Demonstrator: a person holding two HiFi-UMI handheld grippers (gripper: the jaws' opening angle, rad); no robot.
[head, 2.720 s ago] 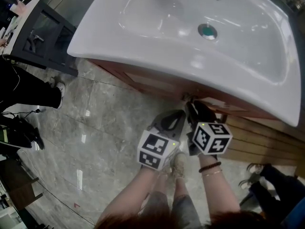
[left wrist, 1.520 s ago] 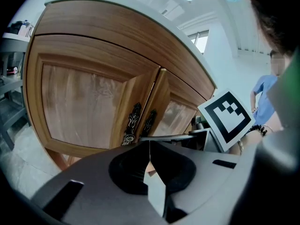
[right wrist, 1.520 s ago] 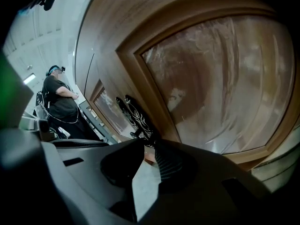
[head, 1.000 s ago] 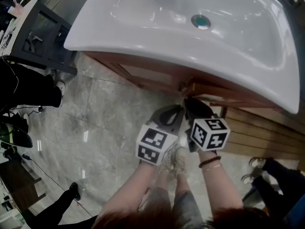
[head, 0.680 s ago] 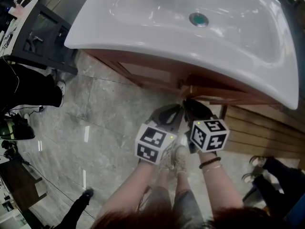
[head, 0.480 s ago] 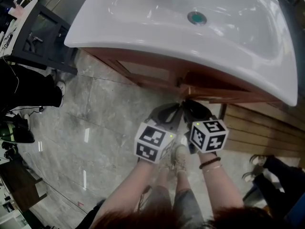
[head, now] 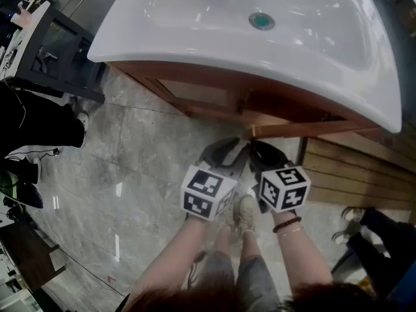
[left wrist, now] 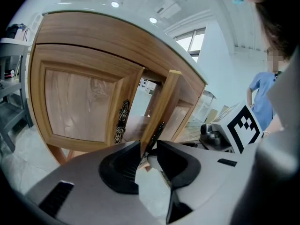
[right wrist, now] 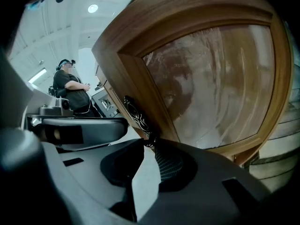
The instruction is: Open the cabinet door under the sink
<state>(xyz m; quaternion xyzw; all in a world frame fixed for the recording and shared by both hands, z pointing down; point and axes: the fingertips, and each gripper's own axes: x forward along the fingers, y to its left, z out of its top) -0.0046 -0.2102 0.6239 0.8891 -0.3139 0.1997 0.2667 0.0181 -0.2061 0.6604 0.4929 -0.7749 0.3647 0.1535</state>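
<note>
- Head view: a white sink (head: pixel 195 25) sits on top of a wooden cabinet (head: pixel 195 86). The person stands over a grey stone floor (head: pixel 143 161) with both grippers close together, just in front of the cabinet's middle.
- The right-hand door (head: pixel 292 130) stands swung out from the cabinet. Its top edge shows as a pale strip below the sink's rim.
- The left-hand door (left wrist: pixel 79 102) lies flush with the frame and is closed.
- The left gripper (left wrist: pixel 148 146) has its jaws spread, and they have just been opening. The lower end of the open door's handle (left wrist: pixel 158 129) shows in the gap, with neither pad pressing on it.
- The right gripper (right wrist: pixel 149 149) also has its jaws spread, with a clear gap between them. The bottom tip of the same handle sits at the mouth of that gap, close to one pad. The other pad stands apart from it, so nothing is pinched.
- The shut door's handle (left wrist: pixel 121 121), a dark ornate metal strip, stands upright along that door's inner edge, beside the opening.
</note>
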